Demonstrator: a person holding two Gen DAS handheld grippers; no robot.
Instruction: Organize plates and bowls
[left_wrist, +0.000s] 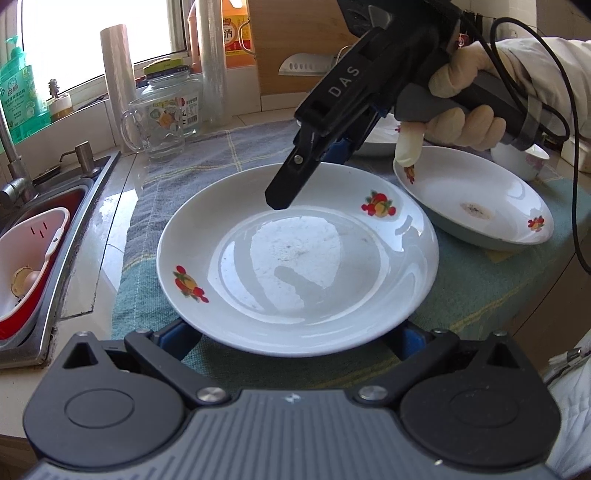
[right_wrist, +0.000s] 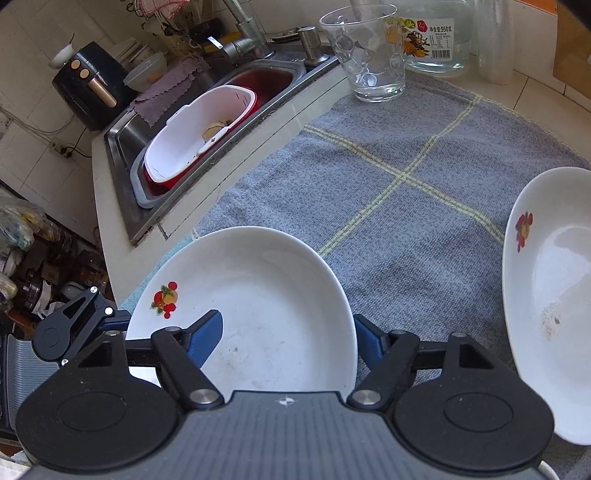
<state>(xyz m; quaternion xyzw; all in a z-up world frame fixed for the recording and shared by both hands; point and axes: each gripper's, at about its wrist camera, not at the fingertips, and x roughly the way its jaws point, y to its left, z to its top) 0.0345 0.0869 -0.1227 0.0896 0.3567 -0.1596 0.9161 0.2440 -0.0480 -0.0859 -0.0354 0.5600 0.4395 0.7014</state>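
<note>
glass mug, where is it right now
The glass mug stands at the far edge of the checked cloth in the left wrist view, up left, between the sink and the labelled glass jar.

- My right gripper (right_wrist: 288, 341) straddles the rim of the near white plate (right_wrist: 258, 295): the left blue pad (right_wrist: 205, 338) lies over the plate's inside, the right one sits outside the rim. I cannot tell whether they press on it.
- That plate rests on the grey checked cloth (right_wrist: 388, 177), my landmark, at its near left corner.
- The left gripper (right_wrist: 74, 325) is at the plate's left edge.
- A second white plate (right_wrist: 554, 295) sits at the cloth's right edge.
- A clear glass mug (right_wrist: 369, 55) stands at the cloth's far edge, a labelled jar (right_wrist: 432, 40) just beyond.
- Left of the cloth, the sink (right_wrist: 125, 140) holds a white-and-red basin (right_wrist: 192, 136).
</note>
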